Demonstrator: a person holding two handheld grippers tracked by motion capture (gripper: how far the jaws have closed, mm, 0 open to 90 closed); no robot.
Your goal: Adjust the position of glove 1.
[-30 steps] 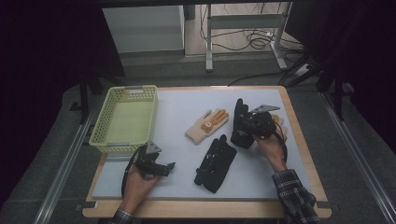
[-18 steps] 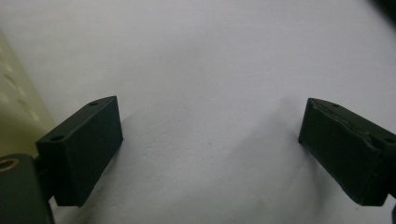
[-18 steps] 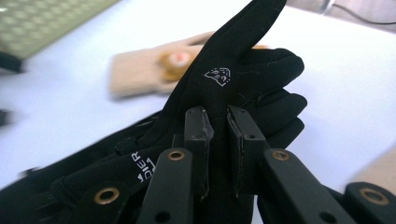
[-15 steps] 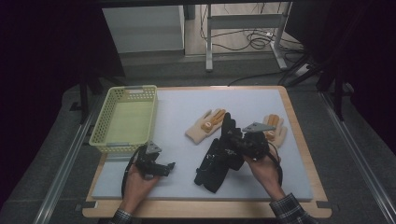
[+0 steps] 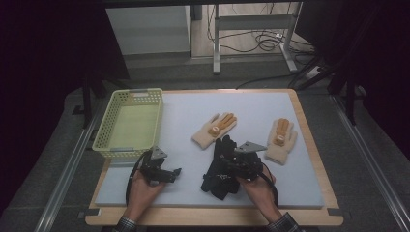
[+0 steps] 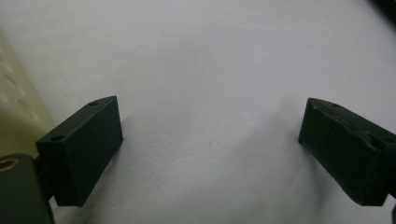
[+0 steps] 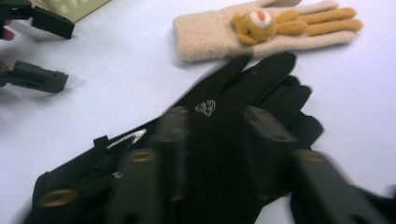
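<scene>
The right gripper (image 5: 227, 166) hangs over the black gloves (image 5: 220, 169), which lie stacked near the front middle of the white mat (image 5: 183, 108). In the right gripper view its jaws are blurred and partly spread; they have just been opening. The glove (image 7: 233, 140) lies under and between them, its fingers pointing away toward the top right, and whether the pads touch the fabric cannot be told.

A beige glove (image 5: 215, 129) with an orange bear on it lies just beyond the black ones, its cuff close to their fingertips. A second beige glove (image 5: 281, 141) lies to the right, near the mat's edge.

The left gripper (image 5: 167, 173) rests near the front left, well apart from the gloves, its jaws wide with bare mat between them. The yellow basket (image 5: 104, 128) stands at the left edge.
</scene>
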